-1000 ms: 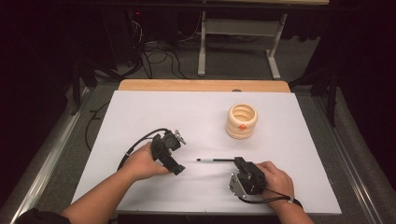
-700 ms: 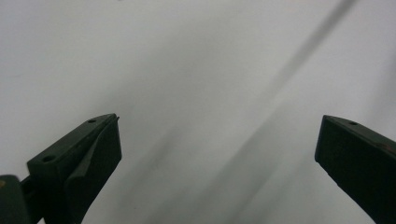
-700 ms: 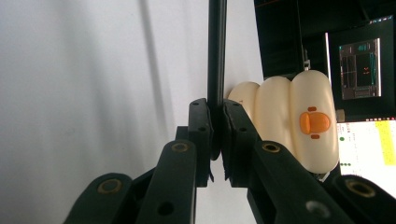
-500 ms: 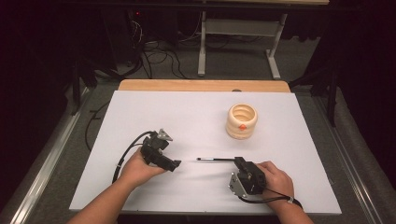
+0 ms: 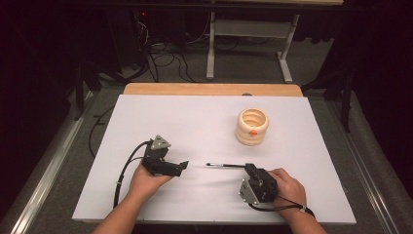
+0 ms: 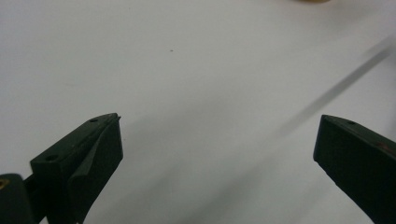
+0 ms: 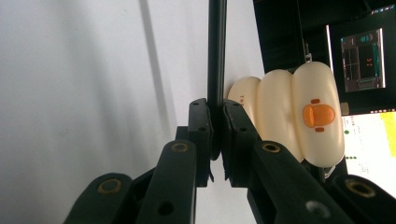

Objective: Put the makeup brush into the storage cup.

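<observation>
High view: my right tool (image 5: 249, 169) has its jaws clamped on one end of a thin black pen (image 5: 225, 166), which lies level just above the white tabletop (image 5: 195, 117) and points toward my left tool (image 5: 181, 167). I judge the low, flat hold is meant to offer the free tip across for a handover or a two-handed pull. Right gripper view: the pen (image 7: 216, 56) runs straight out from between the closed pads, so the grip is square, not skewed.

Left gripper view: jaws stand wide apart, nothing between them; the pen (image 6: 345, 81) shows as a blurred streak at upper right, off the tool's axis, so I would need to swing toward it.

Around: a cream ribbed cup (image 5: 252, 126) with an orange duck bill sits beyond the pen, well apart. Nothing lies between the two tools. Cables trail off the near edge.
</observation>
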`<state>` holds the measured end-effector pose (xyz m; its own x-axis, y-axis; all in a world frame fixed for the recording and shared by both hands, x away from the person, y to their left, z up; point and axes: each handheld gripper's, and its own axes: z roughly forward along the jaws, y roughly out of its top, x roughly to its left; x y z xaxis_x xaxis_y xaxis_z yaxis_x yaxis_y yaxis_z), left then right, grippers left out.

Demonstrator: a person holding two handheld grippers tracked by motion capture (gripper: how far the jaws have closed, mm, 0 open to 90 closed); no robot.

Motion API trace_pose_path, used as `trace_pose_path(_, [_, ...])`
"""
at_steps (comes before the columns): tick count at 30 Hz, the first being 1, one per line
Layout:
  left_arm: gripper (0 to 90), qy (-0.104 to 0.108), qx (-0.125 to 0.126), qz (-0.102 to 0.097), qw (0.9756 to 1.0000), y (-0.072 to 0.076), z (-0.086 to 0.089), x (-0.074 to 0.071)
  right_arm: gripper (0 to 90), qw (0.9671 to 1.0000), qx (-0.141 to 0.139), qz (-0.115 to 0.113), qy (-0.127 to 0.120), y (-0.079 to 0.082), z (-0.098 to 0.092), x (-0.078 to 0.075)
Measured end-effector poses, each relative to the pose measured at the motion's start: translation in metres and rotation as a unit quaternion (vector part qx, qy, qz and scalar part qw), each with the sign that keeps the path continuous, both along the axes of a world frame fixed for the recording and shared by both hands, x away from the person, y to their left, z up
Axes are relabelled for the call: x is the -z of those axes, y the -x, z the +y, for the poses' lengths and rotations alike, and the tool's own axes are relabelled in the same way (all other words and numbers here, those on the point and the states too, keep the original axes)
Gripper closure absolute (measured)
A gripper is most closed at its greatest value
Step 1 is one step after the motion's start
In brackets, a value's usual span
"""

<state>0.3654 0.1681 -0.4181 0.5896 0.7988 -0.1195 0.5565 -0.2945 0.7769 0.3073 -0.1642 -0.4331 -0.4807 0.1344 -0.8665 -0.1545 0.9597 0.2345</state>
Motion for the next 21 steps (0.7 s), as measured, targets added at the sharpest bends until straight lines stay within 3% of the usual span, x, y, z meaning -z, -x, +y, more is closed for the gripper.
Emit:
trace_pose_path(5, [2.6, 0.001, -0.011, -0.024, 0.9997, 0.003, 0.003, 0.003, 85.7, 0.9999, 0.010, 0.005, -0.009, -0.002, -0.001, 0.003])
trace_pose_path(13, [2.3, 0.024, -0.014, -0.032, 0.9991, 0.006, 0.009, 0.010, 85.7, 0.9985, 0.026, 0.020, -0.044, -0.007, -0.005, 0.006])
trace_pose_path(19, [2.3, 0.033, -0.010, -0.041, 0.9986, 0.008, 0.005, 0.014, 85.7, 0.9930, 0.051, 0.043, -0.098, -0.013, -0.013, 0.005])
trace_pose_path(21, [2.3, 0.031, -0.007, -0.047, 0.9984, 0.008, 0.005, 0.014, 85.7, 0.9893, 0.057, 0.051, -0.124, -0.015, -0.016, 0.004])
